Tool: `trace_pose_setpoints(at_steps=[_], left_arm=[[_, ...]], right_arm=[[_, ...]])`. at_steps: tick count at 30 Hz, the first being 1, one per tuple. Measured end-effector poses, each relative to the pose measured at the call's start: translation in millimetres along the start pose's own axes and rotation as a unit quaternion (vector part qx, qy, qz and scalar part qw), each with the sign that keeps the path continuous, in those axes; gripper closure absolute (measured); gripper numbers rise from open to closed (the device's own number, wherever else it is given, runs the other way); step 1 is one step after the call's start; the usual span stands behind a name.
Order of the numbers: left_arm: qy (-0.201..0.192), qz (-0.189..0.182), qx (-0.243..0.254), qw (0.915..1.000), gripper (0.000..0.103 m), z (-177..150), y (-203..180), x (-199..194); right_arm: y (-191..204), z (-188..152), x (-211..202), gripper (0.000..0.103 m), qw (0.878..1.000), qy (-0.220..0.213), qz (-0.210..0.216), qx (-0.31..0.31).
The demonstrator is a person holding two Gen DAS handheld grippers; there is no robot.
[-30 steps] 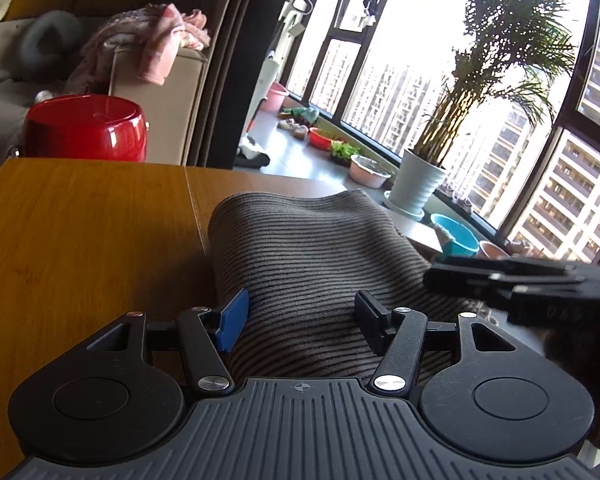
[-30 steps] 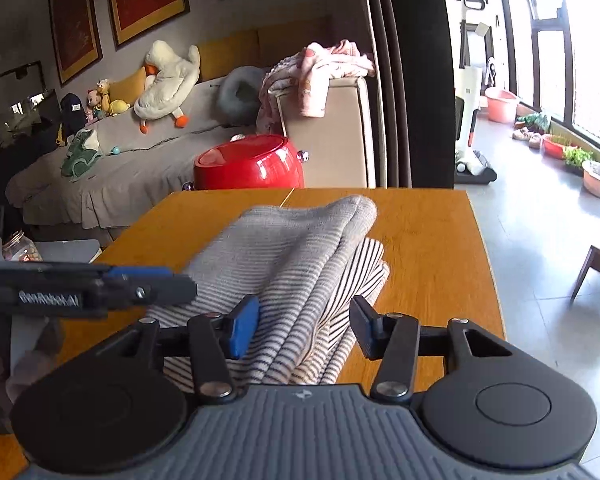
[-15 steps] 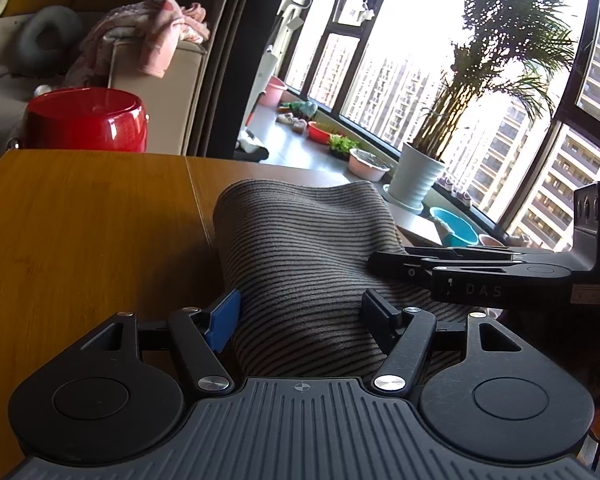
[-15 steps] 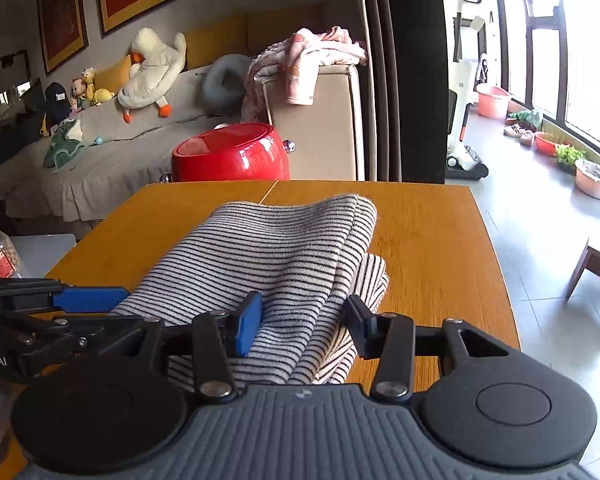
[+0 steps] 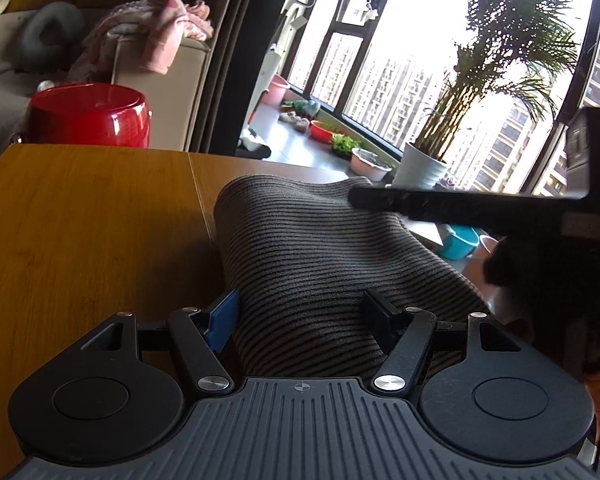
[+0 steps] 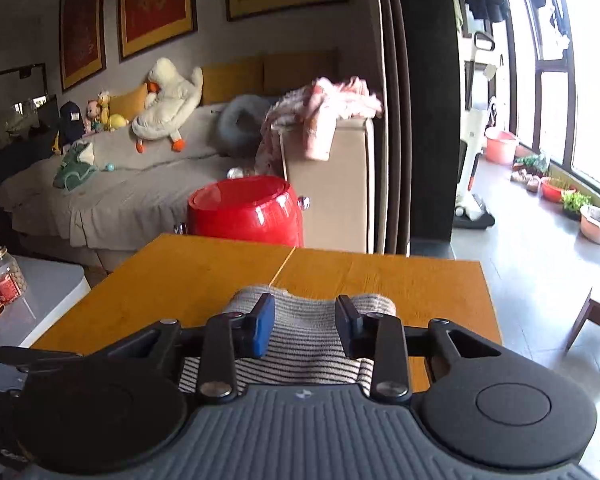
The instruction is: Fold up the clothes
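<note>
Striped clothing (image 5: 320, 256) is lying folded in a thick bundle on the wooden table (image 5: 84, 216), filling the centre of the left wrist view and running from 6 o'clock up toward 12 o'clock. Left tongs (image 5: 300, 316) are standing apart, their fingers straddling the near end of the bundle, the blue pad at 9 o'clock of the cloth and the black one at 3 o'clock. Right tongs (image 6: 305, 326) are also standing apart, hanging over the clothing (image 6: 300, 344), which is showing between and below their fingers at 6 o'clock of the right wrist view. Their dark body is crossing the left wrist view at 3 o'clock, above the cloth. A red pot (image 6: 246, 210) is sitting beyond the table's far edge at 12 o'clock, with a sofa (image 6: 112, 196) at 10 o'clock.
</note>
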State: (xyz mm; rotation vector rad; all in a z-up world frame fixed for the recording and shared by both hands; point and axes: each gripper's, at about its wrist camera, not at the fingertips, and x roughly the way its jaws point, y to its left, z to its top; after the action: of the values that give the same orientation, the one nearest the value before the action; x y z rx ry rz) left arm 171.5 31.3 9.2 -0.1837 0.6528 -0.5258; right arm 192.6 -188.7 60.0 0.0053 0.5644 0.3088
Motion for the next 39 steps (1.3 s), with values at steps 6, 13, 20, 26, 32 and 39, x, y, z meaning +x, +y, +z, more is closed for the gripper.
trace_pose_setpoints(at_steps=[6,13,20,26,32,39], left_arm=[[0.005,-0.002,-0.001,1.0000,0.029,-2,2,2],[0.005,-0.001,-0.004,1.0000,0.027,-3,1,4],[0.008,0.009,-0.006,0.9999,0.030,1,-2,-2],[0.008,0.018,0.003,0.9998,0.034,2,-6,-2],[0.008,0.021,0.003,0.9997,0.037,3,-6,-7],[-0.021,0.014,0.000,0.9997,0.038,16,-8,-18]], right_arm=[[-5,-19,9,0.070,1.000,0.016,-0.019,-0.006],[-5,-45,-46,0.068,1.000,0.005,0.001,-0.007],[-15,-57,-47,0.061,1.000,0.003,0.000,0.029],[-1,-74,-68,0.061,0.999,0.012,0.028,0.029],[2,-93,-56,0.059,0.999,0.035,0.029,0.028],[-4,-71,-80,0.058,0.999,-0.001,0.030,0.019]])
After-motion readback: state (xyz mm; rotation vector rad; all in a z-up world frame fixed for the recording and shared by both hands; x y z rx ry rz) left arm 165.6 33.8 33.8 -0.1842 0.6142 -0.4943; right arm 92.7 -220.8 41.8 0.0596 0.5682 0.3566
